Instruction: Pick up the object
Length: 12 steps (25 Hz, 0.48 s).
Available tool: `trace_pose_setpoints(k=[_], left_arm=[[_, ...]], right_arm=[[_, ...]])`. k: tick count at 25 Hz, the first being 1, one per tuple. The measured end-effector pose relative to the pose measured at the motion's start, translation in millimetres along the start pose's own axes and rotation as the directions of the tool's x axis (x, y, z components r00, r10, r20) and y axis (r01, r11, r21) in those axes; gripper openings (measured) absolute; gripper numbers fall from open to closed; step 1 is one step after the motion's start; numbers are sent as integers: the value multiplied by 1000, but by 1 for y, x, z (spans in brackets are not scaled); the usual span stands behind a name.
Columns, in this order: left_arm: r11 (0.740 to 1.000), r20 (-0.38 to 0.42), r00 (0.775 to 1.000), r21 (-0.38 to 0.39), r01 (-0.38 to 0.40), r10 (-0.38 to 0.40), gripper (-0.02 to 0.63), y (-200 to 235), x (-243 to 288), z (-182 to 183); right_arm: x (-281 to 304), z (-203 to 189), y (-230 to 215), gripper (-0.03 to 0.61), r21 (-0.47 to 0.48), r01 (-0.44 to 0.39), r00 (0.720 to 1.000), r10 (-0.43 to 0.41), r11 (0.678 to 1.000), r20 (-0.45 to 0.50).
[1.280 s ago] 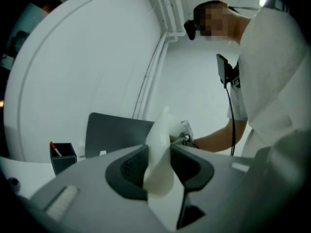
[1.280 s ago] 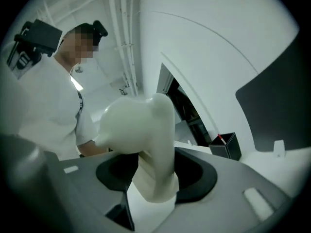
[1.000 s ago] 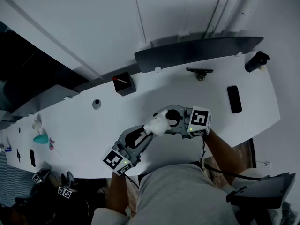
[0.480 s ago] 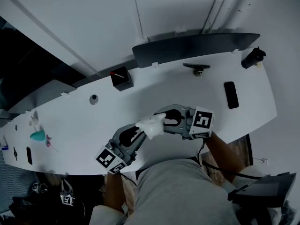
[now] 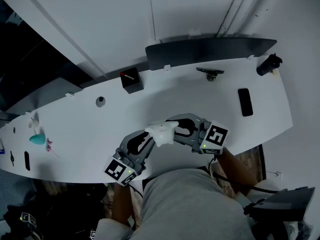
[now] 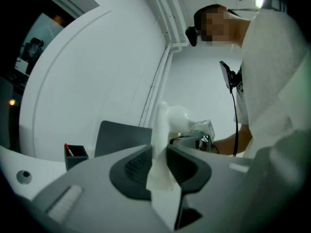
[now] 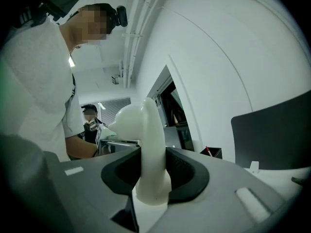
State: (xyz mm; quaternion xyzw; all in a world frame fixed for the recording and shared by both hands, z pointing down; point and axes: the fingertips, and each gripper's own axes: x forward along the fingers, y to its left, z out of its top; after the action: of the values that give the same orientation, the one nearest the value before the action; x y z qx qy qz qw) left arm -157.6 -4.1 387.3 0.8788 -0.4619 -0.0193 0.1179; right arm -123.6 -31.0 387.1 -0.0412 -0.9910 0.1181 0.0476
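White object [image 5: 161, 132] at centre frame, gripped from lower left by the left gripper [image 5: 150, 141], from the right by the right gripper [image 5: 173, 129], both sets of jaws having just closed tighter on it.

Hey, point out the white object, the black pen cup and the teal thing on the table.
white object [image 5: 162, 133], head view, on its bulky middle.
black pen cup [image 5: 134, 85], head view, on its side wall.
teal thing [image 5: 36, 139], head view, on its centre.
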Motion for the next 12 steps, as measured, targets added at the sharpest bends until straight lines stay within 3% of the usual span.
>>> trace_pose_setpoints(k=[12], left_arm=[[996,-5,997,35,-80,81,81,-1,-10,-2]], right_arm=[[5,-5,7,135,-10,54,998,-54,998,12]])
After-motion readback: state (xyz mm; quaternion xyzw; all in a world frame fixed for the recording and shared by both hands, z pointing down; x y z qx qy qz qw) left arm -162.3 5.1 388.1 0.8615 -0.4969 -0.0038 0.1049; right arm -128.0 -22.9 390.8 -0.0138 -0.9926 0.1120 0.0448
